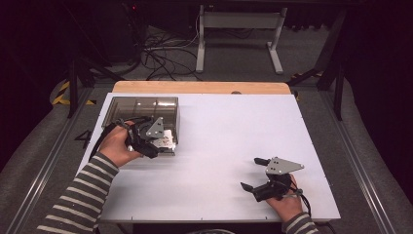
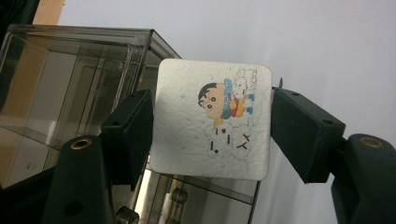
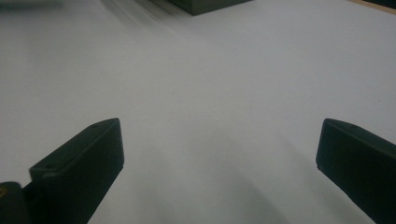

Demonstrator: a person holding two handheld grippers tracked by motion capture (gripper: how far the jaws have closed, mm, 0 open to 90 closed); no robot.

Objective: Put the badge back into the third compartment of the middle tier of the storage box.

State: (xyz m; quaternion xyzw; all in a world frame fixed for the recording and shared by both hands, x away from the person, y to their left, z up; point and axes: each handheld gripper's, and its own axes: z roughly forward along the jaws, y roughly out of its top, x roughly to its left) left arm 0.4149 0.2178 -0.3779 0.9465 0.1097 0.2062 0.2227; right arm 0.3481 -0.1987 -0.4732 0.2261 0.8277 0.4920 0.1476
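Much bare table (image 1: 229, 126) around right gripper (image 1: 252, 173)

A flat white rectangular table (image 1: 229, 131) stands on grey floor, with a strip of pale wood showing along its far edge. On it, at the far left, sits a smoky transparent plastic box with inner dividers (image 1: 141, 114), its open top facing up. The box rests directly on the white surface, close to the left edge. The rest of the white surface spreads bare to the right edge and the near one.
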